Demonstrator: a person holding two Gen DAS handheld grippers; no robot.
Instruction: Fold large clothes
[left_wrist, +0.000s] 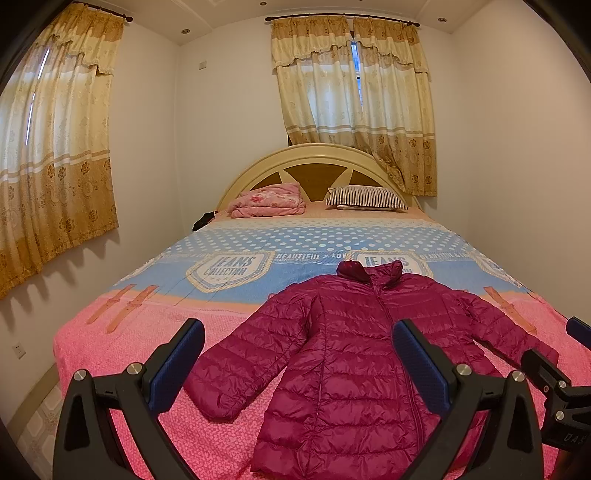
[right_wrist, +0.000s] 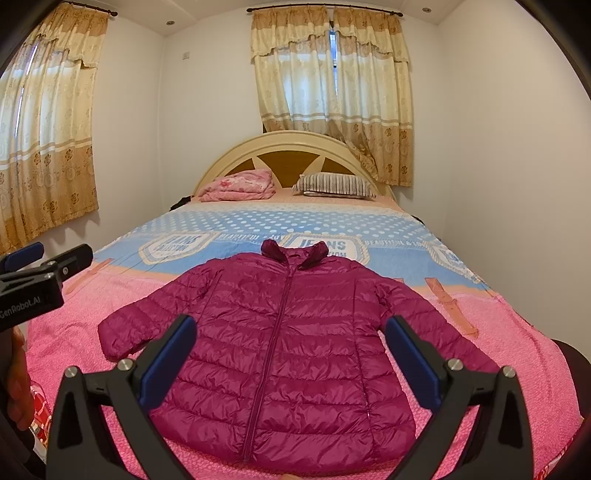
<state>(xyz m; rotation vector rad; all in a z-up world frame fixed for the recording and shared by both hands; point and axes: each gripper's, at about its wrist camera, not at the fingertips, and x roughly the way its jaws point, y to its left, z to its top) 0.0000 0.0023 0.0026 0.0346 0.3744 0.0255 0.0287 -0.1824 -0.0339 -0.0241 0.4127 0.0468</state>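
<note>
Left gripper (left_wrist: 299, 354): jaws standing wide apart, holding nothing, hovering above the near left part of the jacket. Right gripper (right_wrist: 291, 350): likewise spread wide and empty, hovering over the near middle of the garment.

Jacket (right_wrist: 280, 332): magenta quilted puffer, lying flat and front-up on the near half of the bed, zip closed, collar (right_wrist: 295, 253) pointing far, hem lying near the near edge, both sleeves spreading outward to left and right. No fold is showing yet.

Step, as judged: the opening one, with nothing grasped. The next move is likely calling for each gripper to come down on a sleeve (right_wrist: 125, 332) or a side edge, pinching the slippery padded shell firmly enough to carry it across the body.

Bedspread (left_wrist: 122, 354): pink on the near part, blue with dots farther off, giving open flat room all round the jacket, more on the left than on the right.

Folded pink blanket (left_wrist: 267, 201) and striped pillow (left_wrist: 365, 197): sitting well apart at the far end by the headboard (left_wrist: 314, 158), out of the way.

Walls and curtains (left_wrist: 55, 166): standing close on both sides of the bed.
</note>
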